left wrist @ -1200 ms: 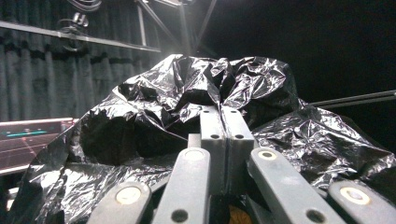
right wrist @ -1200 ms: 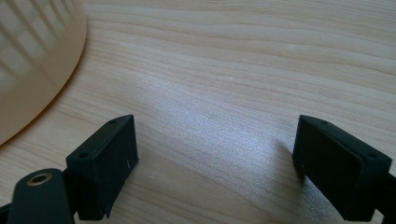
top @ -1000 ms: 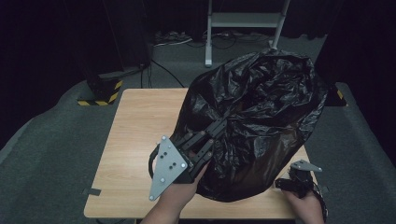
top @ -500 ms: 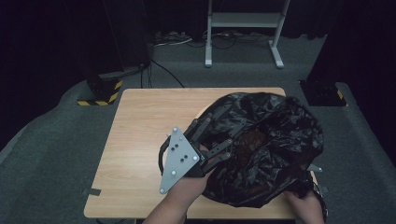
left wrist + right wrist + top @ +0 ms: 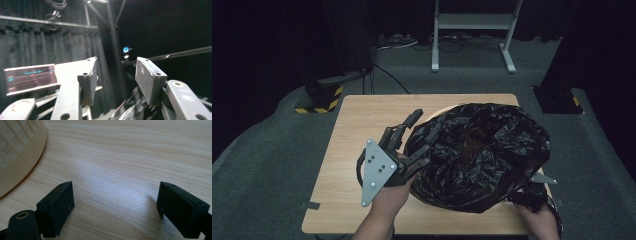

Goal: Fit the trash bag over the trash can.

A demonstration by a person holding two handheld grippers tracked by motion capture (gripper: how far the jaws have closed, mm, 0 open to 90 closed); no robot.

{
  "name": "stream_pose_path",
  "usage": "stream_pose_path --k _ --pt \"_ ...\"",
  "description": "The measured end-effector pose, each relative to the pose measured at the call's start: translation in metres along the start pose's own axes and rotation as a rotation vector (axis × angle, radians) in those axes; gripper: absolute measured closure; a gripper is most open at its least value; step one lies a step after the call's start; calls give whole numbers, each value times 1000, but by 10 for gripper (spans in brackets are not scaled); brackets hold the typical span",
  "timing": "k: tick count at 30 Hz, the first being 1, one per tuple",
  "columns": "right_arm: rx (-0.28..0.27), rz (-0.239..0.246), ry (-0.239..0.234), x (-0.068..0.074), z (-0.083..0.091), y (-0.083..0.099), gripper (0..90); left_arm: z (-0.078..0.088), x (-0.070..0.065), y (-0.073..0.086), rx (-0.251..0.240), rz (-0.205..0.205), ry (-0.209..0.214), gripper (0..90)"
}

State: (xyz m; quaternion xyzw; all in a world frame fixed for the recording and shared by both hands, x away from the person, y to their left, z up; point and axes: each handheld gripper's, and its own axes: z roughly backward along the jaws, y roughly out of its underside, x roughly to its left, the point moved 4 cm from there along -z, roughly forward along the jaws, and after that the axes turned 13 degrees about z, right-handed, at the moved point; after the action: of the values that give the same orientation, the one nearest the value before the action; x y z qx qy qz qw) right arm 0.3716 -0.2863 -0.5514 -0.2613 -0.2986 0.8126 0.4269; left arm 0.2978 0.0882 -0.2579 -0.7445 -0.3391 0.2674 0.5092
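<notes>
A crumpled black plastic bag lies slumped over a beige slatted basket on the right half of the wooden table. My left gripper is at the bag's left edge. Its jaws have just been opening and now stand apart with nothing between them. Only a fold of the bag shows below them. My right gripper is open wide just above bare wood beside the basket. In the high view its jaws are hidden under the bag's near right corner, where the person's right hand shows.
A dark floor surrounds the table. A white metal stand and cables lie beyond the far edge, and a yellow-and-black striped base sits at the far left. The left half of the table is bare wood.
The bag stood tall and billowed, then sank down flat over the basket. My left gripper let go of the bag's side, opened and drew back to the left. The right hand stayed put.
</notes>
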Motion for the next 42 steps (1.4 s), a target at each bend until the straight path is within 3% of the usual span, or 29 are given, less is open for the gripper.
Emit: stream_pose_path --k 7,13,17,19,21,23,27,31,36,39,42 --pt "0 3 3 0 0 0 139 23 26 31 61 7 -81 510" --pt "1 3 3 0 0 0 139 35 28 45 62 -1 -102 504" --pt "-1 -1 7 0 0 0 148 43 26 57 65 21 -95 489" --pt "-24 52 60 0 4 0 166 45 26 62 72 25 -97 494" --pt "-70 72 73 0 13 -4 166 46 27 67 77 28 -105 542" --pt "-124 63 94 -4 26 -10 160 46 28 70 78 39 -107 588" --pt "-241 28 138 -15 57 -23 149 44 26 74 88 17 -104 683" --pt "-360 -10 199 -27 97 -35 149 44 24 75 83 3 -114 768" --pt "-530 -23 291 -40 153 -58 150 42 24 76 89 -6 -122 836" --pt "-620 -20 312 -41 178 -72 150 40 26 76 93 -10 -127 856" --pt "-711 -5 301 -35 198 -92 150 39 25 75 91 -15 -127 861"
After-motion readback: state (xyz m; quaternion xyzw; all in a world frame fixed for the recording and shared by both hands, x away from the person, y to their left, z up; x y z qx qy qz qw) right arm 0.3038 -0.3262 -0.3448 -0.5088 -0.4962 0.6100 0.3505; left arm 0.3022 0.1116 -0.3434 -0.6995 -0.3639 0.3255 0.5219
